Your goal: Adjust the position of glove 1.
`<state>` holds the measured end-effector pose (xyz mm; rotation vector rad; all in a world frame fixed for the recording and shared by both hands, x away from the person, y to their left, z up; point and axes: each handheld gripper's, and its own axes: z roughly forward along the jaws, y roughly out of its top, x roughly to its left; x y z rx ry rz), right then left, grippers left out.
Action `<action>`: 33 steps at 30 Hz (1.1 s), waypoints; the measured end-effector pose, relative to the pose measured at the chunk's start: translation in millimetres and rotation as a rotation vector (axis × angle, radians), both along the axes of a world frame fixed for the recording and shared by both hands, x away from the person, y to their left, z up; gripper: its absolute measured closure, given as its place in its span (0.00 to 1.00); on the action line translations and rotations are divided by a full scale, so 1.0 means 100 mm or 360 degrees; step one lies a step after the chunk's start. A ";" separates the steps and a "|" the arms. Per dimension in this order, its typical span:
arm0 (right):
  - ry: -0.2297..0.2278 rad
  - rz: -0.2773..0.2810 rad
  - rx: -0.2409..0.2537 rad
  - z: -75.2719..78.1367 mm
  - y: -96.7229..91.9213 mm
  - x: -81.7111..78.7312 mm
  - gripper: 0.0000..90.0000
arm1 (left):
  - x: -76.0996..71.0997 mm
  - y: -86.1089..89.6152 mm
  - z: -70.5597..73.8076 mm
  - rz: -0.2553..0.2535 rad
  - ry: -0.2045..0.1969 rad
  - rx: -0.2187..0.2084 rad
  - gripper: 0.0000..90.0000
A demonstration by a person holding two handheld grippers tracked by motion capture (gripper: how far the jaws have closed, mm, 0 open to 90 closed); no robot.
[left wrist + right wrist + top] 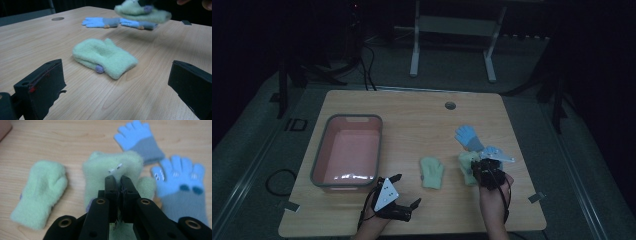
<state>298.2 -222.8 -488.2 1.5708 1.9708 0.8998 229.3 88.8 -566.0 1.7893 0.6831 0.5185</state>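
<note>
Green mitten [112,173]: pinched by right tongs [118,180], apparently lifted off the desk [412,115]; long axis runs along the jaws, fingertip end pointing away. Left tongs [117,82]: spread, empty.

The pale wooden table top [412,107] has a fine lengthwise grain and a smooth, satin finish. The 2 light green fleece mittens, 1 lying flat [105,58] and 1 lifted [112,173], look thick, fuzzy and matt. The 2 blue and grey knitted gloves [140,141] [181,186] show a finer ribbed knit. The pink plastic tub with a grey rim [347,150] is smooth and faintly glossy. Both grippers' black jaws look like matt hard plastic.
</note>
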 end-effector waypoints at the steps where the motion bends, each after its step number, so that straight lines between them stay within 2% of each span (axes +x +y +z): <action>1: 0.0012 -0.0024 0.0006 -0.02 0.00 -0.01 0.96 | 0.00 0.00 0.00 0.0001 0.0000 -0.0002 0.01; 3: -0.0006 -0.0073 0.0002 -0.04 0.00 -0.04 0.96 | 0.00 0.00 0.00 -0.0001 0.0002 -0.0003 0.01; 5: -0.0070 -0.0120 -0.0052 -0.06 0.01 -0.07 0.96 | 0.00 0.00 0.00 -0.0004 0.0001 -0.0003 0.01; 8: -0.0094 -0.0157 -0.0037 -0.12 0.04 -0.08 0.95 | 0.00 0.00 0.00 0.0000 0.0003 -0.0004 0.01; 11: -0.0051 -0.0158 -0.0002 -0.22 0.07 -0.07 0.95 | 0.00 0.00 0.00 0.0003 0.0006 -0.0007 0.01; 15: -0.0051 -0.0191 -0.0044 -0.36 0.09 -0.02 0.95 | -0.02 -0.01 0.00 -0.0009 -0.0031 0.0010 0.01; 18: 0.0008 -0.0206 -0.0018 -0.48 0.07 0.05 0.95 | -0.03 -0.03 0.00 -0.0015 -0.0043 0.0030 0.01; 21: 0.0044 -0.0200 -0.0017 -0.57 0.07 0.07 0.93 | -0.02 -0.01 0.00 -0.0016 -0.0023 0.0011 0.01; 26: 0.0027 -0.0190 -0.0030 -0.52 0.06 0.08 0.82 | -0.01 -0.01 0.00 -0.0022 -0.0018 0.0005 0.01; 29: 0.0053 -0.0130 -0.0025 -0.46 0.05 0.08 0.76 | -0.01 -0.01 0.00 -0.0029 -0.0022 0.0003 0.01; 33: 0.0039 -0.0046 -0.0040 -0.33 0.03 0.08 0.73 | -0.01 -0.01 0.00 -0.0033 -0.0016 0.0002 0.01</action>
